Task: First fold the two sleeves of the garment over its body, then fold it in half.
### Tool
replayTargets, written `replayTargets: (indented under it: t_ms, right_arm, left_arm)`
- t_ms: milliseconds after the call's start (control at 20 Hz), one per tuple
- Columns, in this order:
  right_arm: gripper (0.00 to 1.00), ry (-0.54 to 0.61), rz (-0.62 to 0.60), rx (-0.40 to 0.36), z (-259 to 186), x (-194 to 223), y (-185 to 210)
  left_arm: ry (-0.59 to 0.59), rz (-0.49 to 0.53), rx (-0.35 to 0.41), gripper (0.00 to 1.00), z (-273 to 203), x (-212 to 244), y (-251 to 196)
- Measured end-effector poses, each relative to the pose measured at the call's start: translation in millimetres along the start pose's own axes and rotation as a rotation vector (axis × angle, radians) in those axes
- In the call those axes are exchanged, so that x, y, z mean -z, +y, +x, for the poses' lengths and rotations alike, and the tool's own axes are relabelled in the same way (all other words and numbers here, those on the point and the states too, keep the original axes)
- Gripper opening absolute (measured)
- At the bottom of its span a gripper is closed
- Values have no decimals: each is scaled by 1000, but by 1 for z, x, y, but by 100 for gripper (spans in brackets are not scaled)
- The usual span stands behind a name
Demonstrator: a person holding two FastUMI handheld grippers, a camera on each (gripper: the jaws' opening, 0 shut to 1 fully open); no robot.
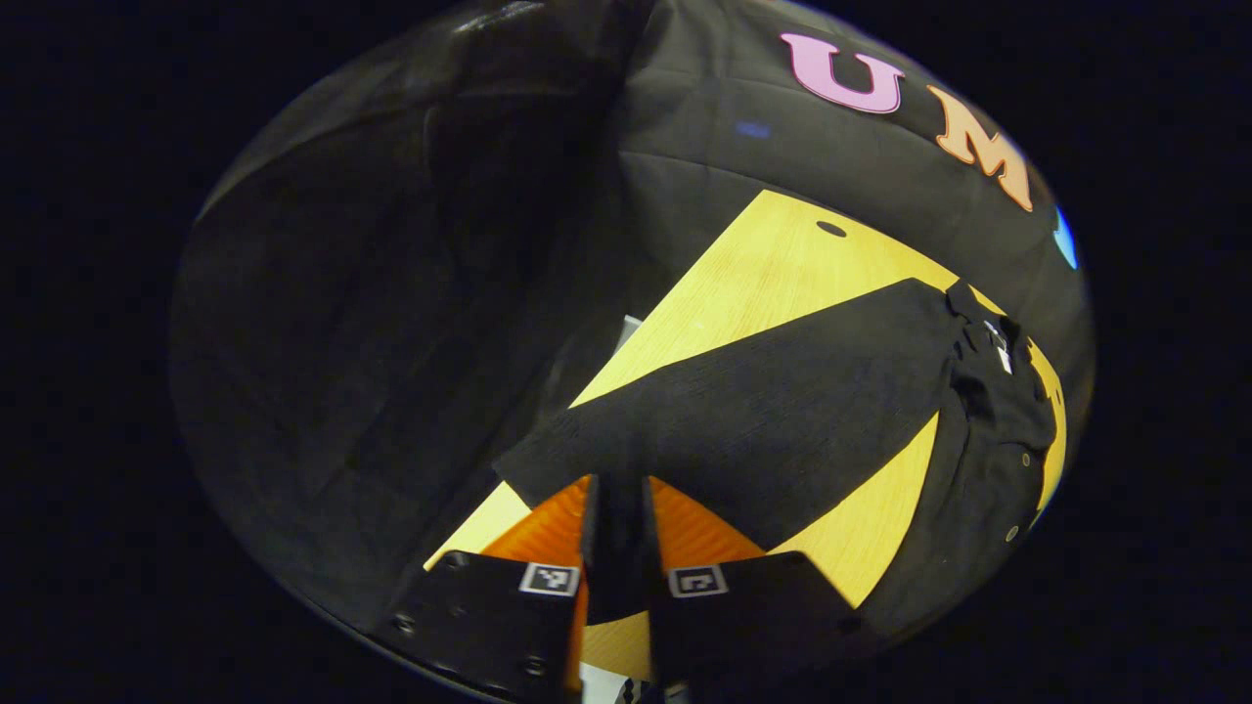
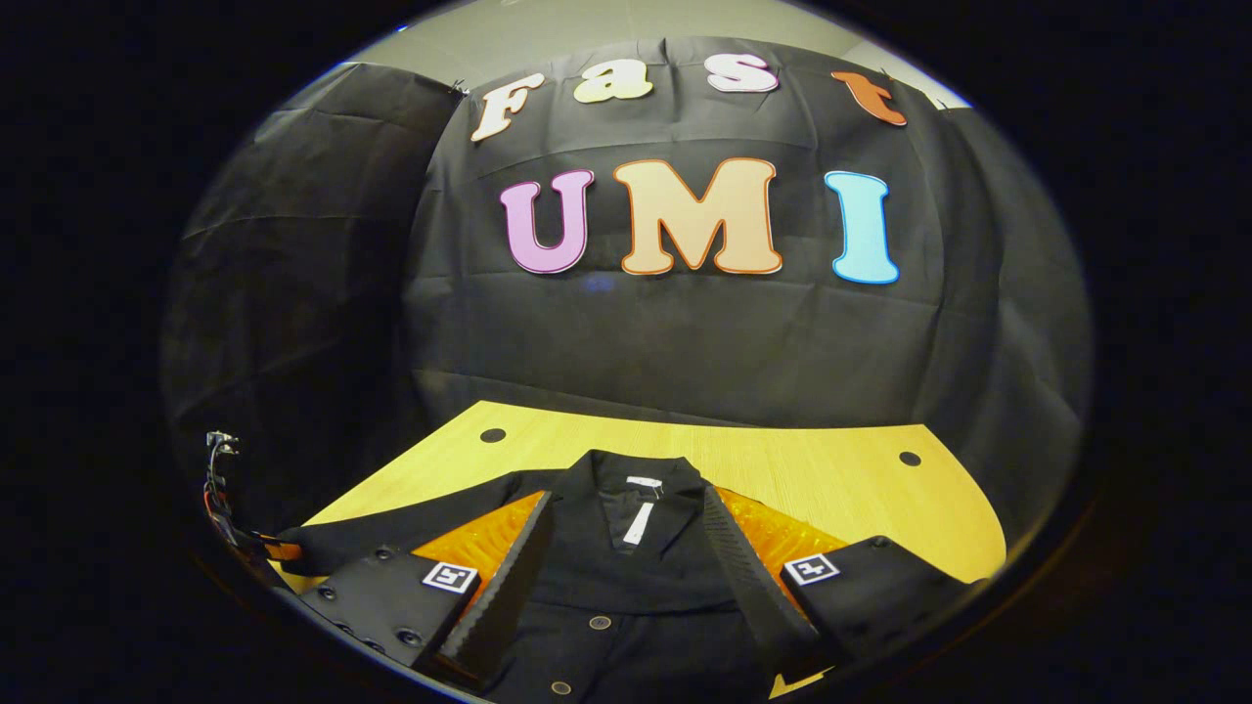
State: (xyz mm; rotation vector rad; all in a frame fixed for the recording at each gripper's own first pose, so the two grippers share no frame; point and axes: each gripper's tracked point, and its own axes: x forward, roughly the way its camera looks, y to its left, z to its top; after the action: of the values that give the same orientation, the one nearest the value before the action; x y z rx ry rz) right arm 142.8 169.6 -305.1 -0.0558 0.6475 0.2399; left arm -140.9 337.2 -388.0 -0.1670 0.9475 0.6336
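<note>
While the left tool (image 1: 616,533) has its fingers pinched together on the cuff end of the left sleeve (image 1: 763,411), the black garment (image 2: 626,577) lies flat on the wooden surface (image 2: 831,479), collar toward the booth wall, that sleeve stretched straight out to the side. The right tool (image 2: 626,587) hovers with fingers spread wide over the buttoned chest, gripping nothing. From where I stand, the fold wants a low, even carry across the body (no tugging, or the shoulder will drag) and a release once the cuff lies flat over the buttons.
</note>
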Motion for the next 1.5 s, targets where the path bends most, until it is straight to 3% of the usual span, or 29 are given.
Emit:
replayTargets:
  t_ms: [100, 400, 650, 700, 750, 950, 1000, 1500]
  right_arm:
    - [100, 5, 14, -5, -2, 1, -5]
    - [98, -16, 15, 13, -21, -2, -34]
    - [98, -26, 44, 39, -39, 5, -67]
    - [94, -26, 52, 44, -44, 6, -74]
    - [98, -26, 58, 50, -47, 8, -81]
    - [94, -25, 82, 82, -63, 16, -114]
    - [98, -27, 91, 88, -67, 17, -122]
    - [98, -34, 155, 153, -100, 34, -189]
  left_arm:
    - [-16, -10, -15, 0, 1, 1, 1]
    - [-67, -80, -25, 0, -13, -22, -4]
    - [-214, 2, -6, 0, -42, -83, -25]
    - [-231, 5, 10, 0, -48, -96, -37]
    - [-250, 5, 28, 0, -53, -104, -50]
    - [-322, 46, 99, 0, -72, -131, -101]
    - [-342, 63, 119, 0, -76, -137, -114]
    - [-433, 274, 331, 0, -125, -173, -252]
